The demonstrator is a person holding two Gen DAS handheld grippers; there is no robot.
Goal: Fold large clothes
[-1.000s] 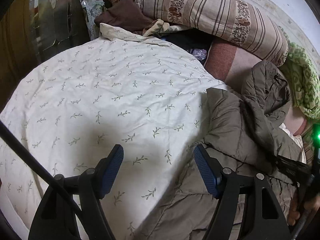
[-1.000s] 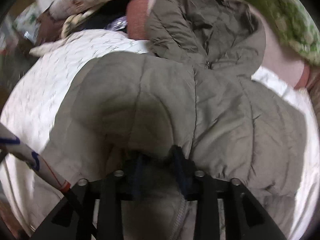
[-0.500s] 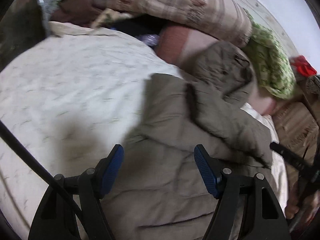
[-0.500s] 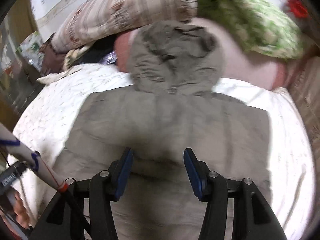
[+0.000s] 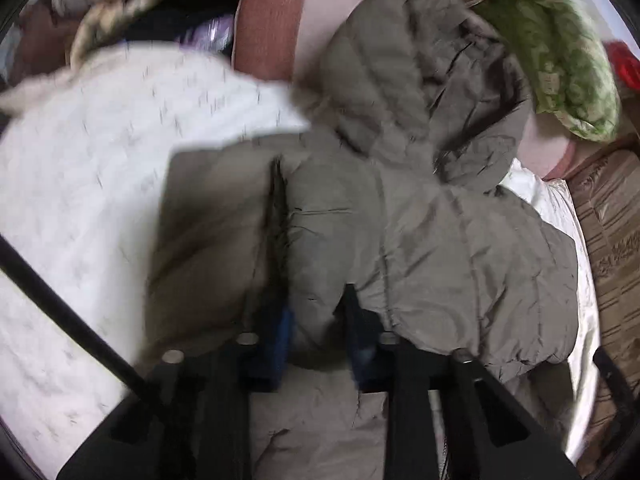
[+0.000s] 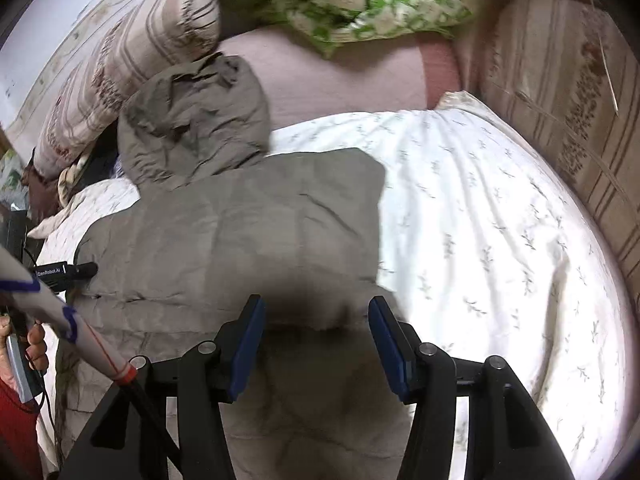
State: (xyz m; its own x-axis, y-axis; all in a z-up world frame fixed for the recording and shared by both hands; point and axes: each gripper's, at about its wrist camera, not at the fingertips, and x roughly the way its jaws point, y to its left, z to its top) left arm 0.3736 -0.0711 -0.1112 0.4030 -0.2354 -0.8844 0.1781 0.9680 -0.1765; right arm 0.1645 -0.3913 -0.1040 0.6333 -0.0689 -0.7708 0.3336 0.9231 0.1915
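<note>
Now the left gripper [image 5: 316,328] is closing its jaws on a fold of the coat [image 5: 420,240], low in the frame. The right gripper [image 6: 316,344] hangs over the coat's right edge, jaws apart, holding nothing.

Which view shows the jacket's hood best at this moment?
The right wrist view: there the hood of the jacket lies whole and fairly sharp, resting against the pillows, clear of the right gripper. In the left wrist view the hood is motion-blurred and bunched, while the left gripper is closing on a jacket fold.
</note>
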